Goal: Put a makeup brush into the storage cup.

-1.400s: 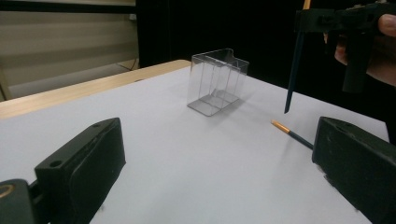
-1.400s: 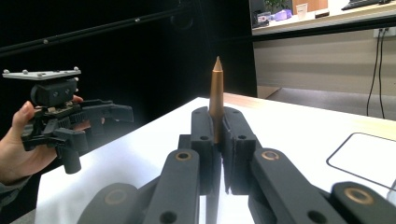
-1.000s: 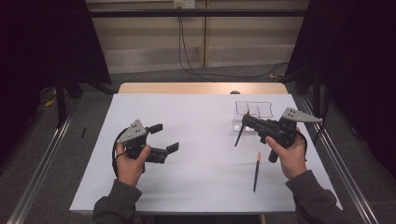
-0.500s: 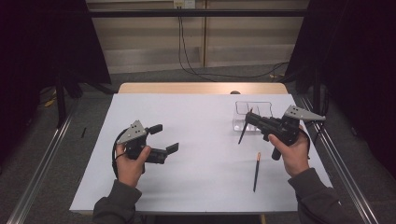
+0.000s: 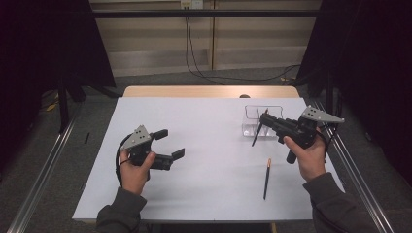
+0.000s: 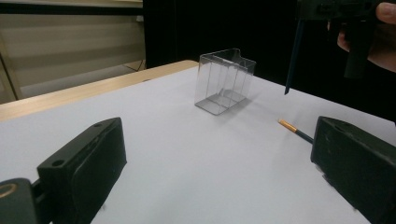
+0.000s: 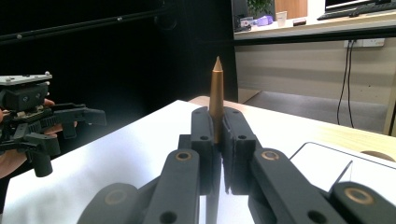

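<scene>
My right tool (image 5: 265, 119) is clamped on a slim dark pencil with a bronze-coloured sharpened tip (image 7: 216, 93), its two black jaws pressed flat against the shaft from either side. In the right gripper view the point stands up above the jaws; from the high view the pencil (image 5: 258, 131) hangs slanted below the tool, raised off the white tabletop (image 5: 209, 145). Just beside that tool, on its far side, stands a clear plastic box with inner dividers (image 5: 262, 120), upright and empty as far as I can see. Nearer me than the right tool, a second dark pencil with an orange end (image 5: 266, 178) lies flat on the tabletop, apart from both tools. My left tool (image 5: 167, 144) sits well away across the sheet, jaws spread wide with nothing between them. From the left gripper view the clear box (image 6: 225, 80) stands ahead between its jaws, and the lying pencil (image 6: 295, 130) passes behind the right-hand jaw.
</scene>
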A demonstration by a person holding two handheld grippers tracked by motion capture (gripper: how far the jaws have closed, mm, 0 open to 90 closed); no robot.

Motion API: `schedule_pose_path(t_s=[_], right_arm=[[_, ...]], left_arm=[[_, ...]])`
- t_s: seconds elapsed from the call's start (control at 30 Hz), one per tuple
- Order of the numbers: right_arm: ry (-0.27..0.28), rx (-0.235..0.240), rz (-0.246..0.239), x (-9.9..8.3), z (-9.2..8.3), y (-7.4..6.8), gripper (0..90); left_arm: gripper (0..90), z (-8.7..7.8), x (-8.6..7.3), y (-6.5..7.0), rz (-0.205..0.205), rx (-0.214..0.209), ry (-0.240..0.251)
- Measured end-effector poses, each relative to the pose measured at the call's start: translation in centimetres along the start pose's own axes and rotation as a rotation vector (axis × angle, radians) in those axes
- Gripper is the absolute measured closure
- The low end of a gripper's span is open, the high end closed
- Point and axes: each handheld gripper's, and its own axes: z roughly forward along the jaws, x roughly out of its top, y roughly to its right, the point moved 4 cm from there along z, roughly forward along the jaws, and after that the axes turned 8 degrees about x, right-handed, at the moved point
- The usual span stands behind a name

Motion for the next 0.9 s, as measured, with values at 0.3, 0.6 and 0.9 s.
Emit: schedule_pose_path(t_s=[0.3,0.6,0.9], right_arm=[[-0.005,-0.015,-0.007,-0.1,-0.1,0.6,84.9],[-0.009,-0.031,-0.008,-0.1,-0.3,1.0,85.0],[-0.01,-0.054,-0.021,0.3,-0.9,1.6,84.9]], left_arm=[[3.1,0.0,-0.2,-0.2,-0.008,0.004,-0.001],[3.1,-0.1,-0.2,-0.2,-0.005,0.006,-0.005],[3.2,-0.1,-0.3,-0.3,-0.007,0.013,-0.008]])
